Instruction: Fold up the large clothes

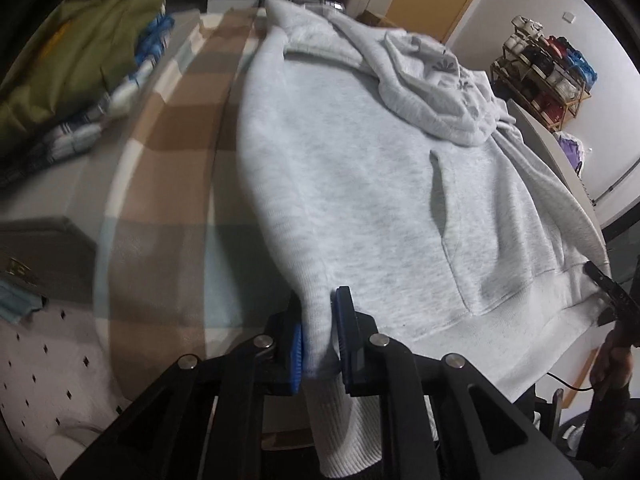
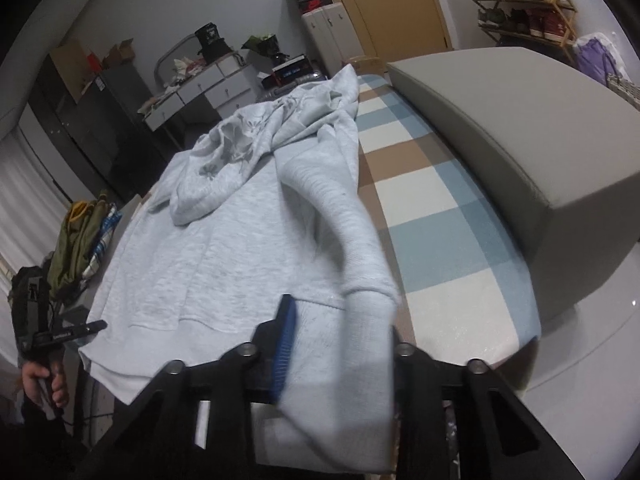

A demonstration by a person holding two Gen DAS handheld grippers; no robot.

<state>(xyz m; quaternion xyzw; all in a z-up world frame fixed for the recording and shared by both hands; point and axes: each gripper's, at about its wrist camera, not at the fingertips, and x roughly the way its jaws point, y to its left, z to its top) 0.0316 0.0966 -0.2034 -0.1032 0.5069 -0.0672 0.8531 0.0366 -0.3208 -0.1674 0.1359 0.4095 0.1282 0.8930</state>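
Hoodie (image 1: pixel 360 184), pale grey fleece, ribbed cuff (image 1: pixel 340 432), checked bedcover (image 1: pixel 172 184)

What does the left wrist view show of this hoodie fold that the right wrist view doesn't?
Left wrist only: the left tongs shut on one sleeve just above its ribbed cuff, the hoodie's kangaroo pocket, and a checkered cloth beside the olive garment.

Right wrist only: the other sleeve between the right tongs, a grey padded bed end, and a wooden door.

Both: the grey hoodie lying flat on the plaid sheet, with its hood bunched at the far end.
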